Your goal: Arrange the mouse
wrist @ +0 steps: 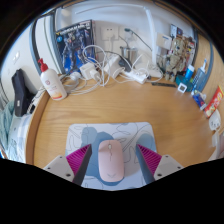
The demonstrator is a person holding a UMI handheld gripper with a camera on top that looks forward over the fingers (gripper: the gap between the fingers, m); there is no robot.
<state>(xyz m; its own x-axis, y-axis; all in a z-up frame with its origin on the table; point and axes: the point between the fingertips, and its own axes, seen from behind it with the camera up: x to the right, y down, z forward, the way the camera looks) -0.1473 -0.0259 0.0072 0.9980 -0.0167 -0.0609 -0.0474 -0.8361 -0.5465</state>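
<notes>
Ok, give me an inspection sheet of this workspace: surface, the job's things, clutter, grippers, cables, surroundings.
Surface: round wooden table, mostly bare in the middle.
Job's things: pale pink mouse lying on a light mouse mat.
Clutter: white bottle with red cap at the table's far left; bottles and small containers at the far right.
Grippers: gripper open; the mouse stands between the jaws with a gap at each side.
Cables: tangle of white cables along the table's far edge.
Surroundings: poster on the wall behind the table.
</notes>
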